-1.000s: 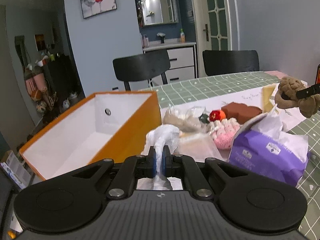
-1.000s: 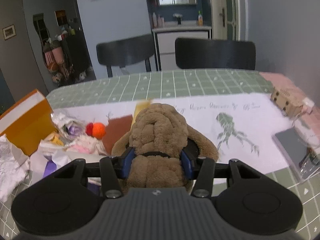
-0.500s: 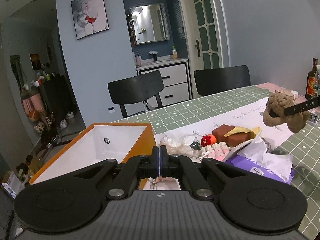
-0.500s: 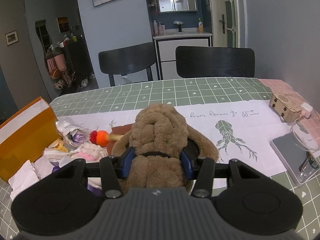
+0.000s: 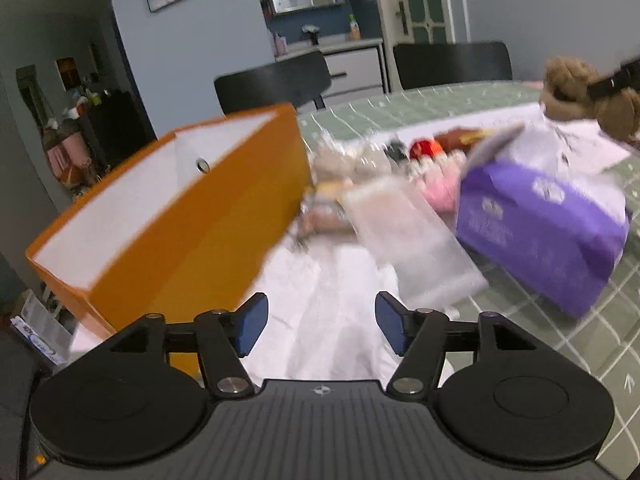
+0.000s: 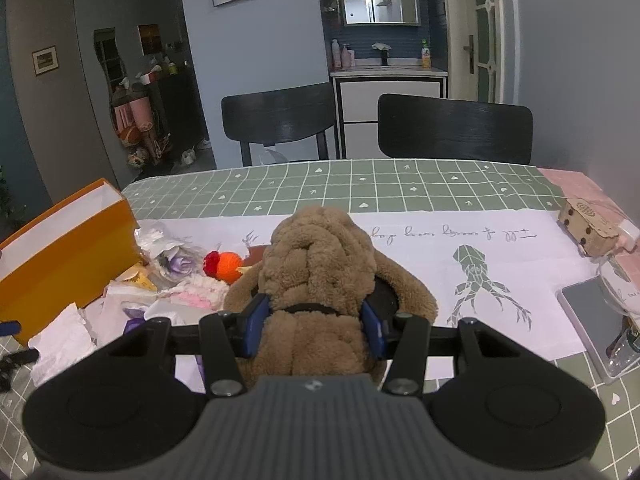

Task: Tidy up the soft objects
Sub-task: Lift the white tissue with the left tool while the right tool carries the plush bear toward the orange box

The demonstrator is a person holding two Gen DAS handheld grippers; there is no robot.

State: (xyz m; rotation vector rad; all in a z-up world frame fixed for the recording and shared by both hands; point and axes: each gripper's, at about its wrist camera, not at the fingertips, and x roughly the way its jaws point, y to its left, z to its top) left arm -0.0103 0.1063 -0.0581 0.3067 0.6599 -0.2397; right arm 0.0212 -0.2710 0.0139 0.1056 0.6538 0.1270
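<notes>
The left gripper [image 5: 321,328] has just been opening and now stands wide over a crumpled white tissue [image 5: 320,304] lying on the surface [image 5: 560,340]; the tissue shows between the blue pads [image 5: 250,328], but they do not press on it. This view is blurred. At about ten o'clock from that gripper sits the orange box [image 5: 208,224], white inside, its open top showing nothing that I can make out. At one o'clock lies a clear plastic bag [image 5: 408,236], and past it, toward two o'clock, a purple tissue pack [image 5: 548,228] with white paper spilling from its top.

The right gripper [image 6: 316,324] is clamped at a middling width on a brown plush toy [image 6: 320,280], its pads sunk into the fur on either side of the toy's dark collar. The toy shows up again at two o'clock in the left view, with the table behind it. At ten o'clock from the right gripper an orange and red knitted toy [image 6: 226,266] lies in the pile beside a pink knitted piece [image 6: 200,296]. Beneath the plush a white paper sheet [image 6: 460,272] with writing and a green drawing covers the green checked cloth [image 6: 360,188].
</notes>
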